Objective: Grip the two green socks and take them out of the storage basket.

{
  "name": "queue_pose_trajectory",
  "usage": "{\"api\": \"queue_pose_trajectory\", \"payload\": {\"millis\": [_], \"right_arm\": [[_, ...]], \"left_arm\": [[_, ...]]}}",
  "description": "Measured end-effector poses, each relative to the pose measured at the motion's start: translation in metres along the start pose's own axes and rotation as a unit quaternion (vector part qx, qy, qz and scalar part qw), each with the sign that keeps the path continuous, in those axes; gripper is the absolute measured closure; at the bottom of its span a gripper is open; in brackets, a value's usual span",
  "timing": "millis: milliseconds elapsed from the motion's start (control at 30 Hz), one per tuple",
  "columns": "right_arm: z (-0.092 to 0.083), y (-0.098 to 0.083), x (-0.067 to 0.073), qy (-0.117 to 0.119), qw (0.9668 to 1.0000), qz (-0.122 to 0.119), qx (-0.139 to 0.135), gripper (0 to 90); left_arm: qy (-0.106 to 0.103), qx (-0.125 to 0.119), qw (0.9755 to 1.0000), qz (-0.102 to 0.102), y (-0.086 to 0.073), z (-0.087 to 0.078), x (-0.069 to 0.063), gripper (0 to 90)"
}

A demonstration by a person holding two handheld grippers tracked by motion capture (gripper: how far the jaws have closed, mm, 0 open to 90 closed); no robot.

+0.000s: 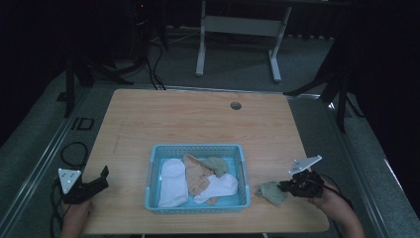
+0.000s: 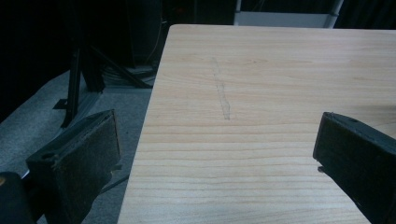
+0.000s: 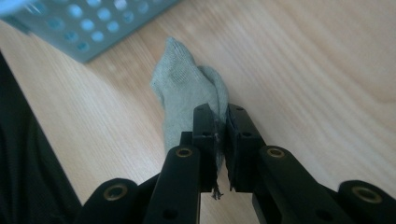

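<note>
A grey-green sock [image 1: 272, 192] lies on the wooden table [image 1: 198, 124] just right of the blue basket [image 1: 153, 168], and my right gripper [image 1: 283, 187] is shut on its edge. In the right gripper view the sock [image 3: 187, 88] spreads out ahead of the closed jaws of the right gripper [image 3: 221, 112], its fabric pinched between them. The basket holds a white sock [image 1: 172, 182], a tan sock [image 1: 196, 176], another white one [image 1: 220, 186] and a grey-green one [image 1: 217, 165]. My left gripper [image 1: 101, 179] rests open at the table's front left corner; in its own view the left gripper [image 2: 217, 144] has bare wood between its jaws.
A corner of the basket [image 3: 88, 28] shows at the top left of the right gripper view. A round cable hole [image 1: 236, 105] sits near the table's far edge. A white desk frame [image 1: 237, 29] and dark stands are on the floor beyond.
</note>
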State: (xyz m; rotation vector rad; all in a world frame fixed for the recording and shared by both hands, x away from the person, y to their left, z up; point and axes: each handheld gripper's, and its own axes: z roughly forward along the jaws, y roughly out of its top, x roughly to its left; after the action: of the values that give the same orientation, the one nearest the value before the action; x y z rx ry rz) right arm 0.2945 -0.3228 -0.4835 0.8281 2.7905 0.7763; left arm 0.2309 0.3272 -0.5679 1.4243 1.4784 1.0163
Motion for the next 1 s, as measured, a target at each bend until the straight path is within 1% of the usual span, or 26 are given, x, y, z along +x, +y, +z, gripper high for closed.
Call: {"api": "queue_pose_trajectory", "payload": {"millis": [167, 267, 433, 533, 633, 667, 700, 733, 800, 833, 933, 1000], "right_arm": [[0.011, -0.011, -0.005, 0.005, 0.9998, 0.021, 0.001, 83.3], [0.014, -0.015, -0.008, 0.005, 0.9995, 0.030, 0.004, 83.2], [0.020, -0.024, -0.016, 0.003, 0.9989, 0.045, 0.016, 83.1], [0.022, -0.026, -0.018, 0.005, 0.9985, 0.051, 0.018, 81.9], [0.022, -0.026, -0.019, 0.001, 0.9985, 0.048, 0.025, 71.1], [0.022, -0.025, -0.019, -0.002, 0.9986, 0.045, 0.029, 70.0], [0.021, -0.023, -0.018, -0.010, 0.9985, 0.041, 0.035, 64.6], [0.020, -0.022, -0.017, -0.011, 0.9984, 0.040, 0.037, 59.7], [0.016, -0.018, -0.017, -0.019, 0.9986, 0.039, 0.031, 57.4], [0.012, -0.015, -0.018, -0.021, 0.9986, 0.042, 0.024, 53.6], [0.003, -0.009, -0.020, -0.026, 0.9986, 0.046, 0.006, 52.0], [-0.002, -0.004, -0.020, -0.024, 0.9986, 0.046, -0.005, 50.5]], "left_arm": [[0.000, -0.001, 1.0000, -0.001, 0.000, 0.000, 0.000, 0.3], [0.001, -0.001, 1.0000, -0.001, 0.000, 0.000, 0.000, 0.4], [0.001, -0.001, 1.0000, -0.001, 0.000, 0.000, 0.000, 0.4], [0.002, -0.001, 1.0000, 0.000, 0.000, 0.000, 0.000, 0.4], [0.001, 0.000, 1.0000, 0.000, 0.000, 0.000, 0.000, 0.4], [0.001, -0.001, 1.0000, -0.001, 0.000, 0.000, 0.000, 0.4], [0.001, -0.001, 1.0000, -0.001, 0.000, 0.000, 0.000, 0.3], [0.001, -0.002, 1.0000, -0.002, 0.000, 0.000, 0.000, 0.3], [0.000, -0.002, 1.0000, -0.002, 0.000, 0.000, 0.000, 0.3], [0.000, -0.002, 1.0000, -0.001, 0.000, 0.000, 0.000, 0.4], [0.000, -0.001, 1.0000, -0.001, 0.000, 0.000, 0.000, 0.4], [0.000, -0.001, 1.0000, -0.001, 0.000, 0.000, 0.000, 0.3]]}}
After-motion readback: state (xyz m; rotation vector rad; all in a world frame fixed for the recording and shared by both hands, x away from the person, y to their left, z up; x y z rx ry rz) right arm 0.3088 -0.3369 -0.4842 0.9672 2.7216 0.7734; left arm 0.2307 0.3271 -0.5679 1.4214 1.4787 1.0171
